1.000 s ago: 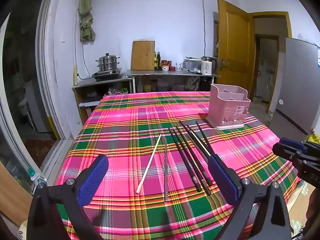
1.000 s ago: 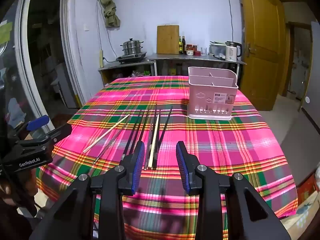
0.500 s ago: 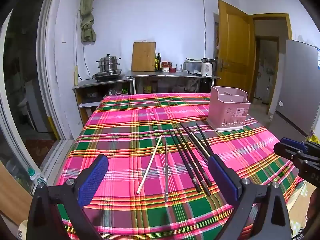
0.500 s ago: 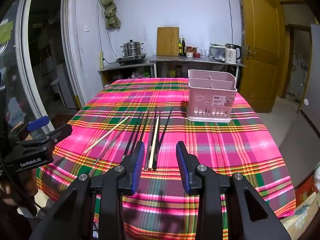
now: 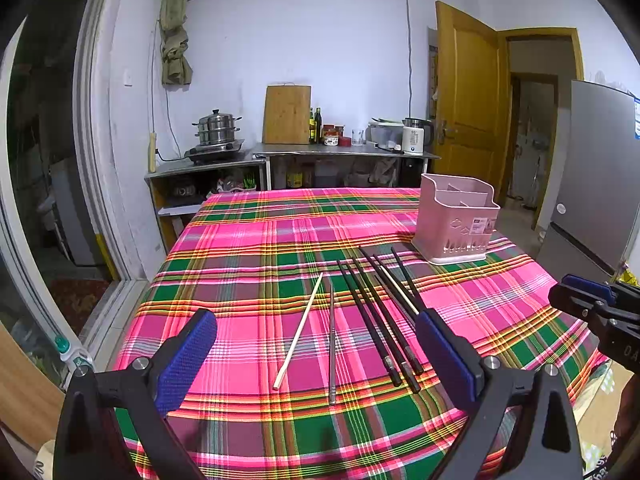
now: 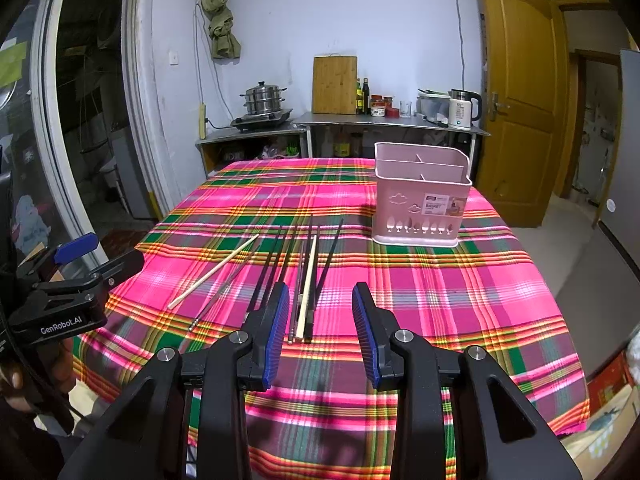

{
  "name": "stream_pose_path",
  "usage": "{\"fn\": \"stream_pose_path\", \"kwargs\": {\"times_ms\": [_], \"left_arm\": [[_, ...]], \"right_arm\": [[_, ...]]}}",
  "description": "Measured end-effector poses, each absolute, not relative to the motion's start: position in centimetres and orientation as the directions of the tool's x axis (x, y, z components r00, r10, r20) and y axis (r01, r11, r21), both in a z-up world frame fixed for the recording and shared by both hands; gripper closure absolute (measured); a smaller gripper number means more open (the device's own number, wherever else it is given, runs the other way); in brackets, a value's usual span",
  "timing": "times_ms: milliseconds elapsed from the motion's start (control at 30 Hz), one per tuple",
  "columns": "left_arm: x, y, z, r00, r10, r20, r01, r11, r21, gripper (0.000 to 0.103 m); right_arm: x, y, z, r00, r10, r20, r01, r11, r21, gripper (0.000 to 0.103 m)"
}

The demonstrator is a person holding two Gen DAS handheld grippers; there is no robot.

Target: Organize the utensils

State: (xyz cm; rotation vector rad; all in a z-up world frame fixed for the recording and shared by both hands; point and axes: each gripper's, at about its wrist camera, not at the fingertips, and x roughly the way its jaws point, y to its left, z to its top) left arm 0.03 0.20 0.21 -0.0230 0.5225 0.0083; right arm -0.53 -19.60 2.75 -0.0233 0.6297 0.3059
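Several chopsticks lie loose on the plaid tablecloth point(image 5: 248, 248): a pale wooden one point(image 5: 300, 330) point(image 6: 214, 271), a metal one point(image 5: 331, 344) point(image 6: 224, 294), and a bunch of black ones point(image 5: 376, 320) point(image 6: 280, 264) with another pale one point(image 6: 309, 280) among them. A pink divided utensil basket point(image 5: 456, 220) point(image 6: 420, 204) stands upright beyond them, with nothing seen in it. My left gripper point(image 5: 316, 356) is wide open above the table's near edge. My right gripper point(image 6: 320, 328) is open too, its fingers narrower apart, with nothing between them, just short of the black bunch.
The table's near edge drops off just under both grippers. Behind the table stand a metal counter point(image 6: 392, 124) with a kettle, bottles and a cutting board, and a stove with a steamer pot point(image 5: 218, 128). A wooden door point(image 6: 516, 92) is at the right.
Both views have shifted very slightly. Chopsticks and basket have not moved, and both grippers keep the same opening.
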Motion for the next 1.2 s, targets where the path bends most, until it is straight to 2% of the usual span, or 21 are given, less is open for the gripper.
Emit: {"fn": "stream_pose_path", "kwargs": {"times_ms": [1200], "left_arm": [[-0.32,0.25,0.30,0.868,0.003,-0.496,-0.015,1.000,-0.020,0.002]], "right_arm": [[-0.92,-19.53,2.93,0.764,0.272,-0.586,-0.285,0.956,0.072,0.069]]}}
